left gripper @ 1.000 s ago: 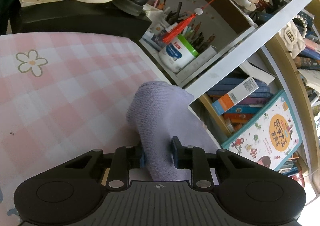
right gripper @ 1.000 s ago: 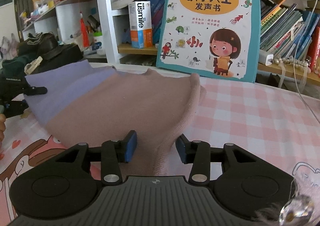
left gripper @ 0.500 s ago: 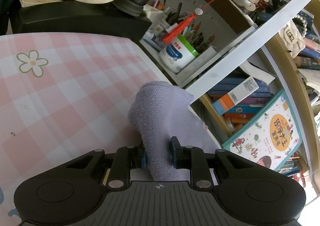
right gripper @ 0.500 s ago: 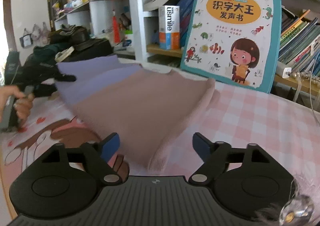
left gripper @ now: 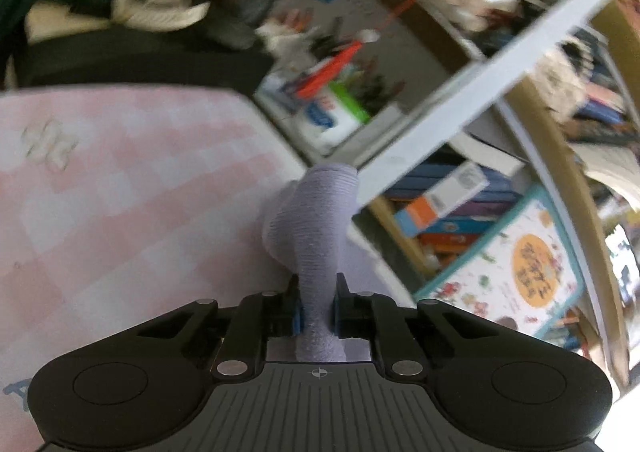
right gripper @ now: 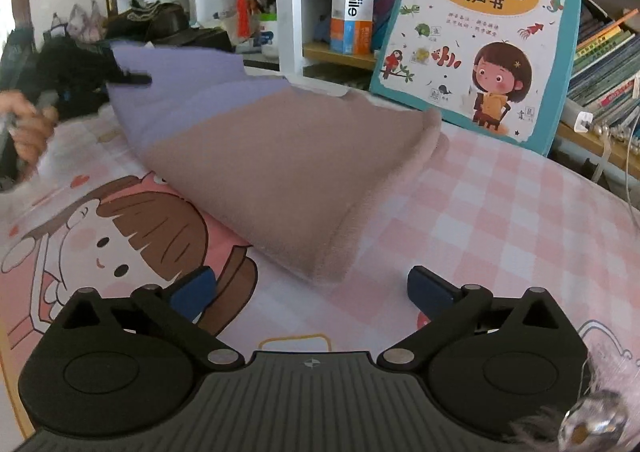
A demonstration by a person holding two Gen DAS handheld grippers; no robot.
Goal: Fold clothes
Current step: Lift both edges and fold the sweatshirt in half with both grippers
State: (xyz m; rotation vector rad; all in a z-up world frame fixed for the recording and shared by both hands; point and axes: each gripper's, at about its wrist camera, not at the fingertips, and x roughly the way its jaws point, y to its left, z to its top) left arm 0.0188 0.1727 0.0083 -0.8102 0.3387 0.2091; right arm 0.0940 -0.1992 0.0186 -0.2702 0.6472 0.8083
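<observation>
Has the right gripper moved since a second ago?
Yes. The right gripper has opened and backed off the garment: its brown edge, once between the fingers, now lies ahead of them, and more tablecloth shows before the book.

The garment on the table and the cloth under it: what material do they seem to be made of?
The garment looks like a soft knit, matte and slightly fuzzy, in lilac and dusty pink. Fine ribbing shows where the left gripper pinches it, and its folded edge is thick. The fibre cannot be told. The table cover looks like a thin, smooth printed sheet, with pink checks and a cartoon; fabric or vinyl is unclear.
</observation>
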